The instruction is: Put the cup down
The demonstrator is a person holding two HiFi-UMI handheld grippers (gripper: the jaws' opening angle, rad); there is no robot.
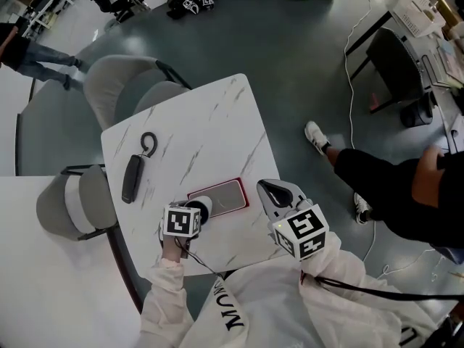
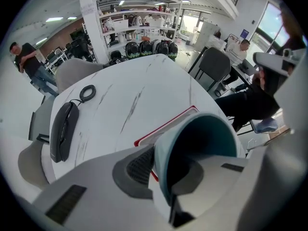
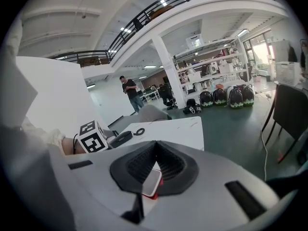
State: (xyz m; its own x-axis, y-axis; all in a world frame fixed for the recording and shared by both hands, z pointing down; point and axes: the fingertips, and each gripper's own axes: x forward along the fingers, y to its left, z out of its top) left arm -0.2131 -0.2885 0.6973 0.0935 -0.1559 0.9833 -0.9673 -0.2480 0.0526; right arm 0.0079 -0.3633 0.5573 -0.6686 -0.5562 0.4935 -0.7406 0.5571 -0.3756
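1. We are looking down on a white table (image 1: pixel 217 114). At its left a black case (image 1: pixel 132 177) with a looped cord is lying flat, well apart from both grippers.
2. The left gripper (image 2: pixel 166 165) is gripping the cup (image 2: pixel 207 138) by its wall. One finger is pressing on the outside and the other is sitting inside the teal mouth, so the jaws are standing narrow on it.
3. The cup is tipping on its side with its mouth pointing away from the gripper, at the near left end of a red-edged tray (image 1: pixel 225 196). We cannot tell whether it is touching the tray.
4. The tray is lying flat near the table's front edge, between the two grippers.
5. The right gripper (image 1: pixel 278 192) is hovering beside the tray's right end. Its fingertips are meeting, and nothing is sitting between them.
6. Farther right, a person's dark sleeve (image 1: pixel 377 180) is reaching in beyond the table.
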